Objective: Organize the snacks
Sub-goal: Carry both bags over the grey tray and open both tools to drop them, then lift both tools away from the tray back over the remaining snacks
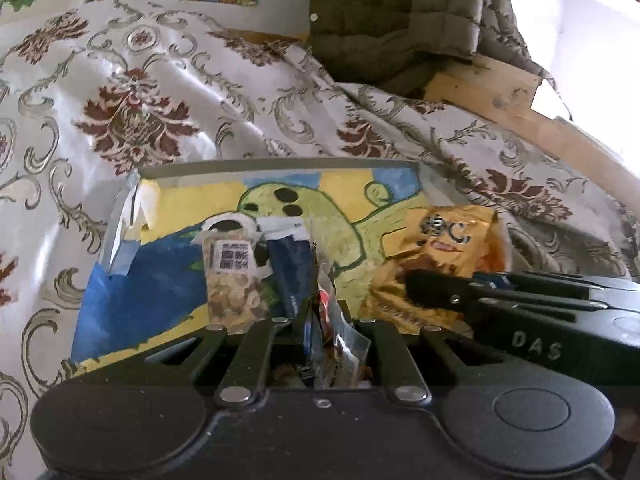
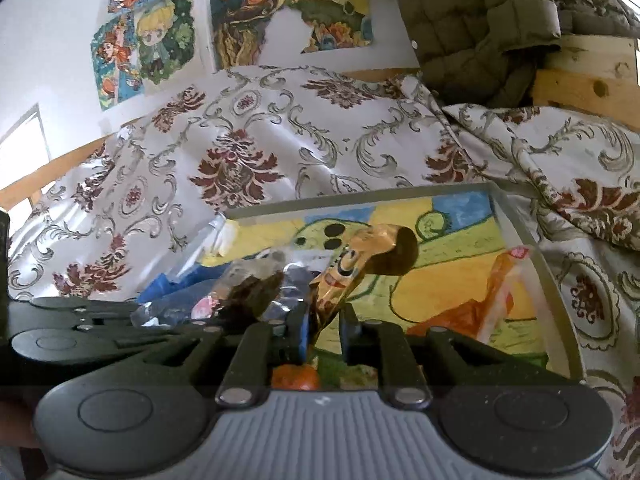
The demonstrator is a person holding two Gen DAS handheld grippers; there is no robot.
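A shallow tray [image 1: 280, 165] lined with a yellow, green and blue drawing lies on a patterned cloth. My left gripper [image 1: 325, 312] is shut on a clear snack packet [image 1: 340, 344] over the tray's near edge. A clear pack of round biscuits [image 1: 234, 280] and a dark blue packet [image 1: 290, 264] stand in the tray just beyond it. My right gripper [image 2: 325, 320] is shut on a gold snack bag [image 2: 360, 256], which also shows at the right in the left wrist view [image 1: 448, 248]. An orange packet [image 2: 496, 300] leans at the tray's right side.
The tray's grey rim [image 2: 556, 280] runs along the right. A floral cloth [image 1: 160, 120] covers the surface around it. A quilted olive jacket [image 1: 392, 12] hangs over a wooden frame [image 1: 520, 108] behind. A crumpled clear wrapper [image 2: 248, 280] sits left of the gold bag.
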